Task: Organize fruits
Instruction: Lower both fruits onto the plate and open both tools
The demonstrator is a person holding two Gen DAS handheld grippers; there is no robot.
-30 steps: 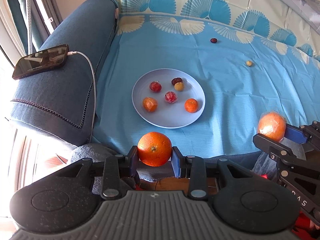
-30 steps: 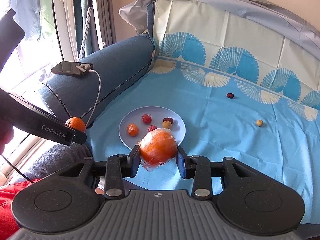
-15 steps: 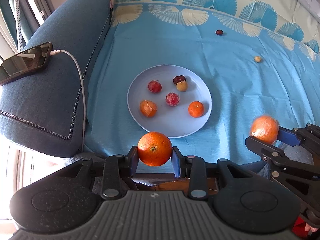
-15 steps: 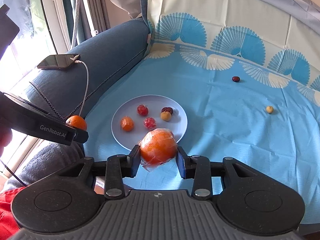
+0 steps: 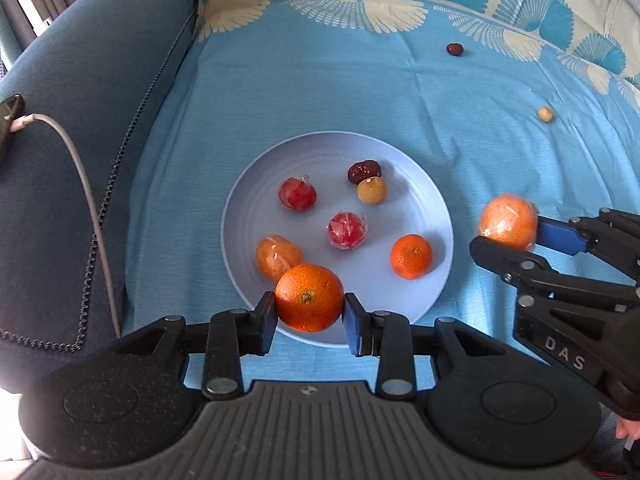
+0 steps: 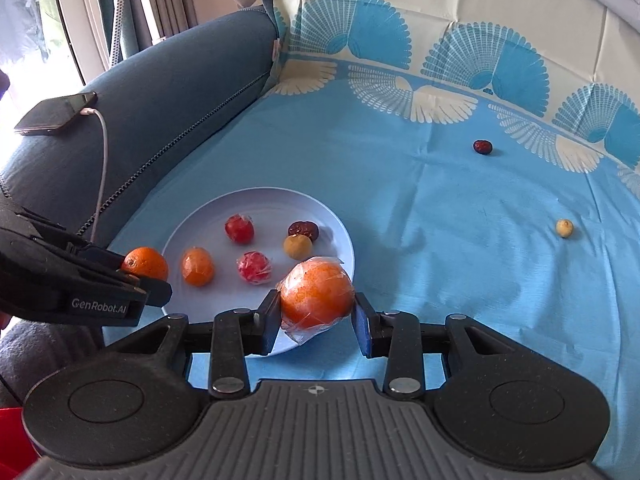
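My left gripper [image 5: 309, 307] is shut on a bare orange [image 5: 309, 297] and holds it over the near rim of the pale blue plate [image 5: 240, 216]. My right gripper [image 6: 317, 309] is shut on a plastic-wrapped orange [image 6: 317, 295] just off the plate's right rim [image 6: 344, 236]; it also shows in the left wrist view [image 5: 509, 222]. The plate holds several small fruits: two wrapped red ones, a wrapped orange one, a mandarin [image 5: 411, 256], a red date and a longan. A loose red date [image 5: 454, 49] and a loose longan [image 5: 545, 114] lie far right on the blue cloth.
The blue sofa armrest [image 5: 80, 128] rises left of the plate, with a phone [image 6: 56, 114] and its white charging cable [image 5: 86, 184] on it. The patterned sheet backrest [image 6: 460, 12] stands behind the seat.
Both grippers have moved forward and down toward the plate with their oranges held. The left orange now hangs over the plate's near rim; the right one is beside its right edge.
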